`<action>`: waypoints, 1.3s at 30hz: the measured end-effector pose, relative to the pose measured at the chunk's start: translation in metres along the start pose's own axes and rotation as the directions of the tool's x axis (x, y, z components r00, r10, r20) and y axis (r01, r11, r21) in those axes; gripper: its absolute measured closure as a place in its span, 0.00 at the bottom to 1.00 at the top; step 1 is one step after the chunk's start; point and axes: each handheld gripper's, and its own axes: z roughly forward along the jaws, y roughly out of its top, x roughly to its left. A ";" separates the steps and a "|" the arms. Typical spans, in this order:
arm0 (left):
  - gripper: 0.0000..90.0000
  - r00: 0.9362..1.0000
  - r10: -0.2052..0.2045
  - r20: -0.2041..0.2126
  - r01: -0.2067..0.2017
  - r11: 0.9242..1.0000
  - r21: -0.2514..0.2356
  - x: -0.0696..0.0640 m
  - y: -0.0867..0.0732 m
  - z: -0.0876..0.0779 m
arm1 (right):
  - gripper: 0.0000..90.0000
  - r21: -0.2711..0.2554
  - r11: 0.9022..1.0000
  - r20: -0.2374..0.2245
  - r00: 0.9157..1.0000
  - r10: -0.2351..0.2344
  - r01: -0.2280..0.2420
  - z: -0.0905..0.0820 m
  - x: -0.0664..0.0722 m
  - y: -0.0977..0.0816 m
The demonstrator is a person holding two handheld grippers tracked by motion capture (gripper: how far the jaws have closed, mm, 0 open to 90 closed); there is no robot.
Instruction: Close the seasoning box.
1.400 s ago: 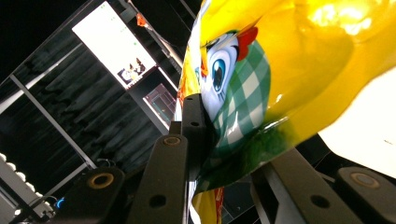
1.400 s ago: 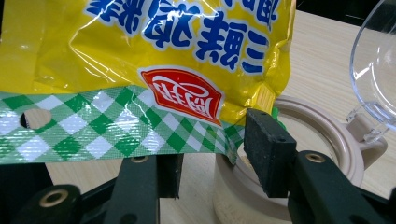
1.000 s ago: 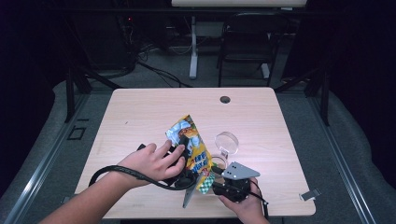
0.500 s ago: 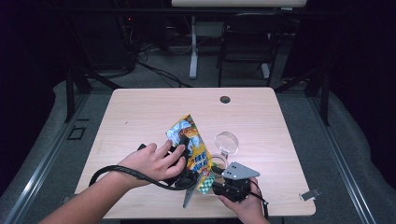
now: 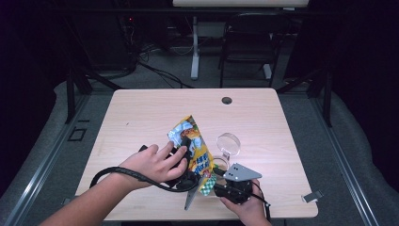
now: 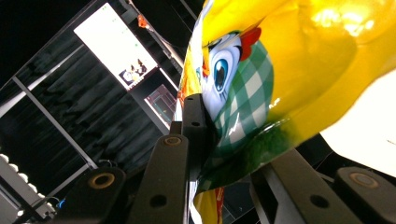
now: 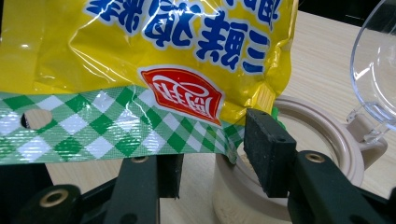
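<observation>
**Snack bag held over the open container**

The yellow snack bag (image 5: 193, 148) stands tilted near the front middle of the surface (image 5: 141, 113), its green-checked sealed edge pointing down toward six o'clock. The left tool (image 6: 219, 135) is clamped on the bag's side. The right tool (image 7: 210, 154) stands with its jaws apart around the checked edge, one pad just beside it. Under the bag sits a beige container (image 7: 322, 140); its clear lid (image 5: 228, 143) is flipped up at one o'clock.
</observation>
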 end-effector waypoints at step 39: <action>0.92 1.000 0.011 0.002 -0.011 1.000 -0.003 -0.001 0.002 -0.001 | 0.65 0.035 0.999 0.008 1.000 -0.006 0.006 0.005 -0.001 -0.003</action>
